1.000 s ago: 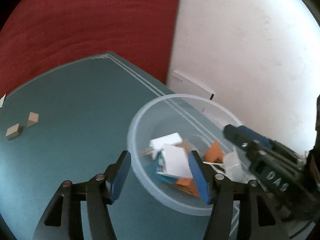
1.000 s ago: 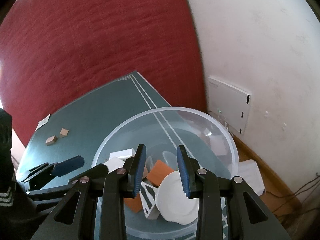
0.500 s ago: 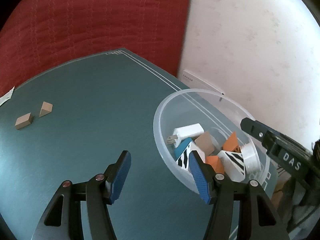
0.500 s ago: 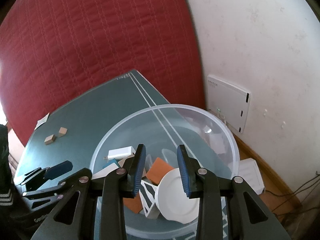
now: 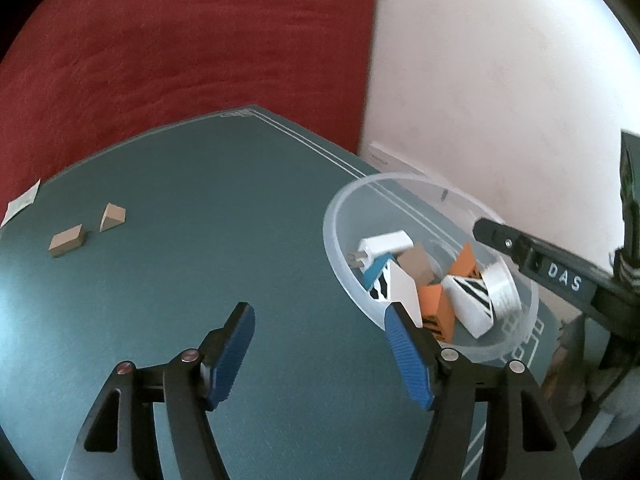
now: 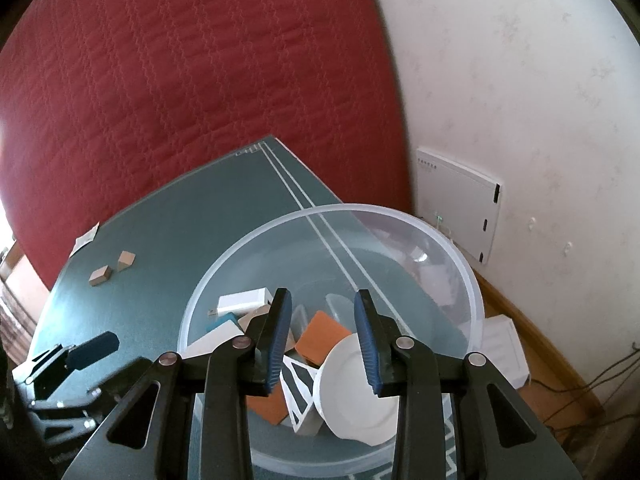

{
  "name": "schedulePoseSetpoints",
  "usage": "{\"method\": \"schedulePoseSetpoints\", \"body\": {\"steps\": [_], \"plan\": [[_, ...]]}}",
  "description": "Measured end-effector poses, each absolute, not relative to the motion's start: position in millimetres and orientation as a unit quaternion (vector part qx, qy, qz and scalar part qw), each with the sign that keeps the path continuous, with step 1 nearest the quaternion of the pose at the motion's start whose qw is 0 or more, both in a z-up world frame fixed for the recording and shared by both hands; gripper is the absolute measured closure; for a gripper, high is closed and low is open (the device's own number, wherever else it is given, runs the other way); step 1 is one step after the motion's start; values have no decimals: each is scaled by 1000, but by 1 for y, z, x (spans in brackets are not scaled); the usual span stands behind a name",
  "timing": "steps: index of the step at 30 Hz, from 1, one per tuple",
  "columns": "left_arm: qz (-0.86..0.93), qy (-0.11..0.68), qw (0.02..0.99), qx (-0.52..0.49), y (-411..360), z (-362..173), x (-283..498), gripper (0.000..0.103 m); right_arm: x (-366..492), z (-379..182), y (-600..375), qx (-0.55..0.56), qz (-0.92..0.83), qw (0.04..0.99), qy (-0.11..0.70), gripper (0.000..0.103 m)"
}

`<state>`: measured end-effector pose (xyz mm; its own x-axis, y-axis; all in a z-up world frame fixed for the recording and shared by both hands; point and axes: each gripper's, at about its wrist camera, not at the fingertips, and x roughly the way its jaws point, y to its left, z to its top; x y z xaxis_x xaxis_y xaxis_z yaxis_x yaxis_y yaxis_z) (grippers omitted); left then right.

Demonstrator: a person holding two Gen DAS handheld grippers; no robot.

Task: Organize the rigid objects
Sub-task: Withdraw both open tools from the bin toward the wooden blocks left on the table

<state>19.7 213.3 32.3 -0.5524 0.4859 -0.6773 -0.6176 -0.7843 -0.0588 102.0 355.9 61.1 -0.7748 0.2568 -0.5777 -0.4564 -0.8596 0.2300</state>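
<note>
- Left wrist view, nearest first: left gripper over bare teal table, jaws opening, nothing btwn them.
- Just to its right: clear bowl, w/ sorted pieces inside – white charger, 2 orange blocks, striped blocks, tan block; exact total hard to count, they overlap.
- Right gripper sits above bowl interior, fingers nearly closed, a narrow gap, gripping nothing; white disc lies under it.
- Farther, up-left of left fingers: 2 wooden blocks loose on table, near far-left edge, just beside each other, not touching as far as I can tell. One is a flat brick, long axis running roughly left-right; other is a wedge.
- Key relation, my read: blocks lie well apart from bowl, on left gripper's side, so left hand is the nearer one for next pick.
- Farthest: paper slip at table edge, red quilt, white wall.
</note>
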Motion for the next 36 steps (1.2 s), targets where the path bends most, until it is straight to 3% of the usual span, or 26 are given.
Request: {"method": "schedulePoseSetpoints", "body": {"steps": [12,24,28,36], "plan": [[874,118,299,-366,239,25,1,26,103,59,352,-277,924,192,183,69],[880,87,284,-370,222,35,-2,14,100,60,339,-277,927,194,163,69],[887,73,268,-369,210,37,-9,13,99,61,331,-273,930,195,149,59],[901,51,218,-373,175,37,-28,13,94,62,315,-272,936,187,127,58]]}}
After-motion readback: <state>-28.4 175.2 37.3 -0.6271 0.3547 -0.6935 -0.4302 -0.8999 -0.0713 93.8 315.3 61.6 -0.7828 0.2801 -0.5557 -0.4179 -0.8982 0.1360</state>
